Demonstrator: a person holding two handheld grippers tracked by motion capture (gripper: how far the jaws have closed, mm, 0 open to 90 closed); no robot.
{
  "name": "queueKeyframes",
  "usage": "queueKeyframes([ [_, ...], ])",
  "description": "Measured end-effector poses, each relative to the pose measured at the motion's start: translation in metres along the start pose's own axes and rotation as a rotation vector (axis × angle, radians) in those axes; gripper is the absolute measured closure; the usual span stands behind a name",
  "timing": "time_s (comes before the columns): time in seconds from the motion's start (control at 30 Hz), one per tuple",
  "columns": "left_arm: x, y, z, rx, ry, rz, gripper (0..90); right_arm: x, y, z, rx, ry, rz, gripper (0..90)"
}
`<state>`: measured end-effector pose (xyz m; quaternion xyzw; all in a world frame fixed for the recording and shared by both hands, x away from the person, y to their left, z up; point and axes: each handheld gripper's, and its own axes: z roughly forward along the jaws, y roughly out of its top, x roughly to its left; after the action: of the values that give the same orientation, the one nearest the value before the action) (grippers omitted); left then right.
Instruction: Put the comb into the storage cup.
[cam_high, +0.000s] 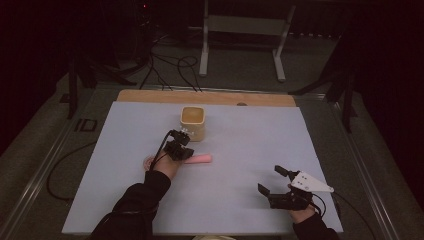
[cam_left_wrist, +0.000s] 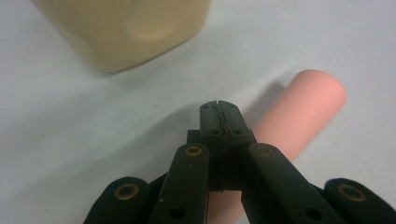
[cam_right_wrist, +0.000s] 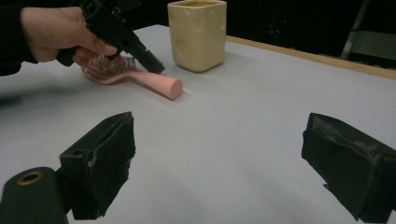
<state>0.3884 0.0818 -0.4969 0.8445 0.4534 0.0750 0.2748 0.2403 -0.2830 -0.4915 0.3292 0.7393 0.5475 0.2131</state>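
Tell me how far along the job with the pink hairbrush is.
Nothing looks done yet: the pink hairbrush lies flat on the table, apart from the yellow cup. In hand: the left gripper, jaws shut, sits over the brush handle without holding it. The right gripper waits open. Probably left: opening, gripping and lifting the brush.

In the left gripper view the cream cup (cam_left_wrist: 126, 32) is cut off by the top edge, rim unseen, and blurred. The pink brush handle (cam_left_wrist: 299, 116) runs under the left gripper (cam_left_wrist: 219, 105), its lower part hidden by the closed jaws; the bristle head is out of frame. In the right gripper view the person's hand (cam_right_wrist: 56, 30) and the gripper it holds are cut at the top and left edges, and they cover part of the bristle head (cam_right_wrist: 105, 67). In the high view the brush head is mostly hidden under the hand, too small to make out. The bench (cam_high: 240, 150) near edge is cut off there.
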Motion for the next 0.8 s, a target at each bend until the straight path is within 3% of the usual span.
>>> queueKeyframes([
  [0.23,-0.008,-0.002,-0.002,0.019,0.008,0.040,90.0,0.000,0.000,0.001,0.002,-0.001,0.000,9.4],
  [0.8,-0.027,-0.005,-0.002,0.050,-0.063,0.092,90.0,0.000,0.000,0.001,0.006,-0.001,-0.002,9.4],
])
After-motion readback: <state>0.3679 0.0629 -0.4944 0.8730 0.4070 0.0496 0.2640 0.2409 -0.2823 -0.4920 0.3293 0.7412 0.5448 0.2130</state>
